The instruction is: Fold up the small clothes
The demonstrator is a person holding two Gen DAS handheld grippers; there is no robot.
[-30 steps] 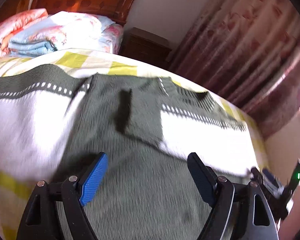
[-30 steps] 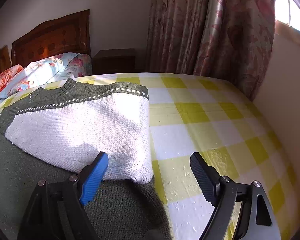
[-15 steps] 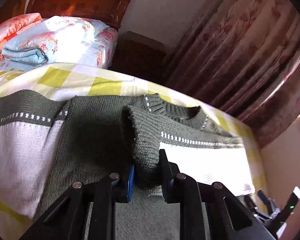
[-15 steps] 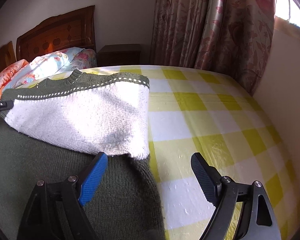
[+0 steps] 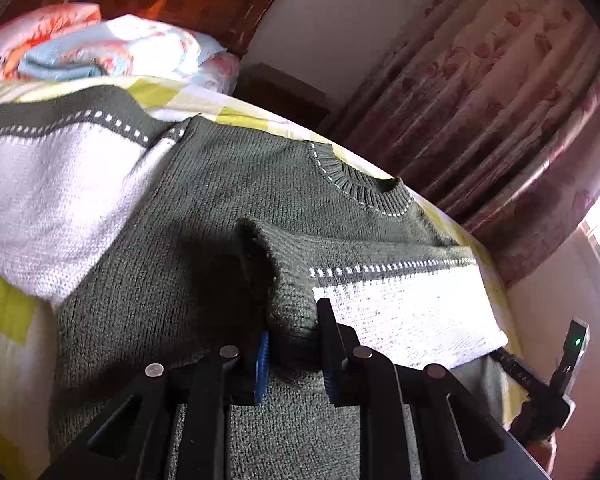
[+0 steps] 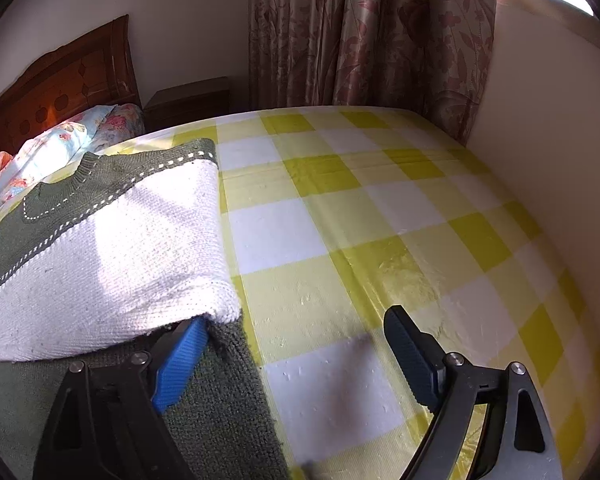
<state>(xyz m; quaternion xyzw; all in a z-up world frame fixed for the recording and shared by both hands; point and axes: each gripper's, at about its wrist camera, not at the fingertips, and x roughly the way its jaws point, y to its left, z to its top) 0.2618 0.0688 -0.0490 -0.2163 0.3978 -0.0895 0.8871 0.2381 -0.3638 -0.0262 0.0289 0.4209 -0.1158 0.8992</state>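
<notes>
A dark green and white knit sweater lies flat on the yellow checked bed sheet, collar pointing away. Its right sleeve is folded across the body. My left gripper is shut on that sleeve's green cuff, which bunches up between the pads. In the right wrist view the white part of the sleeve lies over the green body. My right gripper is open at the sweater's side edge. Its blue left finger is tucked under the sleeve's fold and its other finger stands over bare sheet.
Folded quilts and pillows are stacked against the wooden headboard. A dark nightstand and floral curtains stand beyond the bed. A cream wall runs along the bed's right side.
My left gripper went from open over the sweater body to shut on the sleeve cuff, and carries it. My right gripper slid left until its left finger went under the white sleeve fold.
</notes>
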